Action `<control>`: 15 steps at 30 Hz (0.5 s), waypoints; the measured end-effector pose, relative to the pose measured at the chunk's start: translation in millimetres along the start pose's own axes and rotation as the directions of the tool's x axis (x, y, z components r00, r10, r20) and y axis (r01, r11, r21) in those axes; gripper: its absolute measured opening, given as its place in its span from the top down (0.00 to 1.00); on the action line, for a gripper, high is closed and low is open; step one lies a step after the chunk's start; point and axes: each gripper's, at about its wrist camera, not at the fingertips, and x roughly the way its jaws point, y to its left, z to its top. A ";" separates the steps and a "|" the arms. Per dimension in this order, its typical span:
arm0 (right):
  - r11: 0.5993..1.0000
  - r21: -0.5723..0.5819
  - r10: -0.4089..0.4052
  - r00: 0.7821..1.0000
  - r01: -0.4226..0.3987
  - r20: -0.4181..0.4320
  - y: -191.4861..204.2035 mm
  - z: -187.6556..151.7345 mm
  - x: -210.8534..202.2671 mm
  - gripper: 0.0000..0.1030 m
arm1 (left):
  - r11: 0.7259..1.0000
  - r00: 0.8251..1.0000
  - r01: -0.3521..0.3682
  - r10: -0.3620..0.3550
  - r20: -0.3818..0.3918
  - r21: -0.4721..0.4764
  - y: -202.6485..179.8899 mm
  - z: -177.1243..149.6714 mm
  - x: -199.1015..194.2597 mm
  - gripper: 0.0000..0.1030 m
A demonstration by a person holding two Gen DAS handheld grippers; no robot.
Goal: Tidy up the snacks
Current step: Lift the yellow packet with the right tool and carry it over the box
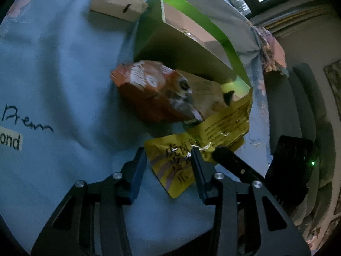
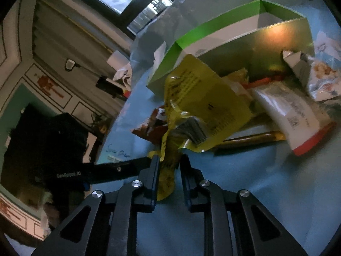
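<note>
A yellow snack packet with black characters lies on the blue cloth in front of an open green box. My left gripper stands around its corner. The left finger touches the packet's edge, the right fingertip lies over it, and the jaws are still apart. In the right wrist view my right gripper is shut on a crumpled end of the yellow packet. My left gripper's finger reaches in from the left there. An orange packet leans at the green box.
Loose snacks lie by the box: a white packet with a red end, a blue-white packet, a brown stick and a brown packet. A beige carton stands behind on the blue cloth.
</note>
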 end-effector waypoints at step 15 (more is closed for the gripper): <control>0.999 -0.005 0.035 0.994 -0.034 0.099 10.1 18.9 -37.5 0.81 | 0.996 0.994 0.057 -0.063 0.089 0.076 -39.4 9.5 -13.0 0.60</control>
